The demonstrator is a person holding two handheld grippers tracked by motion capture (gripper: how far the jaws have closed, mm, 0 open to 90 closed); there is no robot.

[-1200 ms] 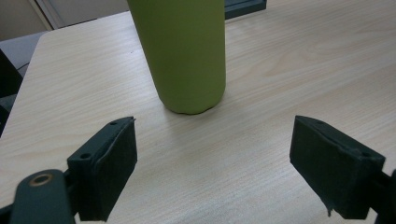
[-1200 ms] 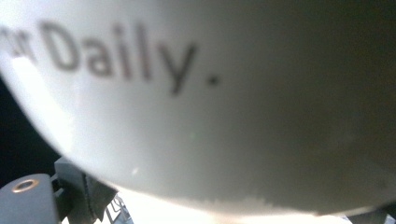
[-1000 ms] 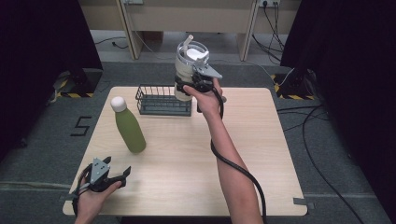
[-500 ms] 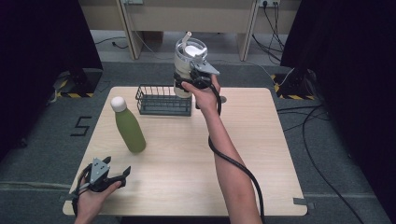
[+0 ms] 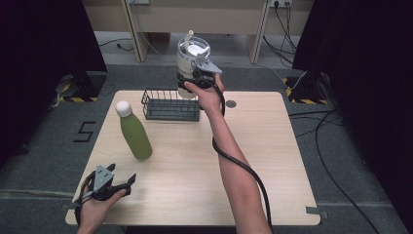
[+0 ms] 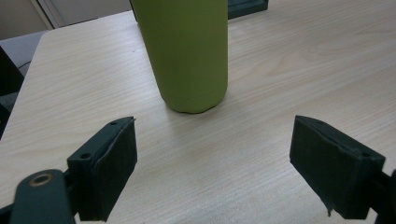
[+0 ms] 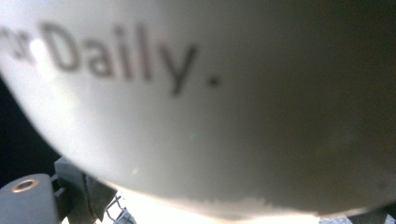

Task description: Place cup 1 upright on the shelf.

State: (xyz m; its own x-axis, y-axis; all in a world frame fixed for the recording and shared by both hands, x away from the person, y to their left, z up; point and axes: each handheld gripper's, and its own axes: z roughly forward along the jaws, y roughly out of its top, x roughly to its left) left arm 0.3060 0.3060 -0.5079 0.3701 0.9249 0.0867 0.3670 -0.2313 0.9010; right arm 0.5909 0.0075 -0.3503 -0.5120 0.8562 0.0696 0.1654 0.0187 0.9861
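R tongs (image 5: 194,80) grip cup (image 5: 191,61), lifted above rack (image 5: 170,105); L tongs (image 5: 127,183) wide, near bottle (image 5: 135,132), front of rack.

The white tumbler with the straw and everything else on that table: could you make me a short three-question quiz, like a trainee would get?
1. True or false: the white tumbler rests on the table.
2. Which gripper holds the tumbler? A) left gripper B) right gripper
3. Fill in: the green bottle stands ____ beside the black wire rack.

Key:
1. False: it is held up above the table's far edge.
2. B. The left gripper's jaws are spread wide, with only bare table between them.
3. Upright, white cap on top.
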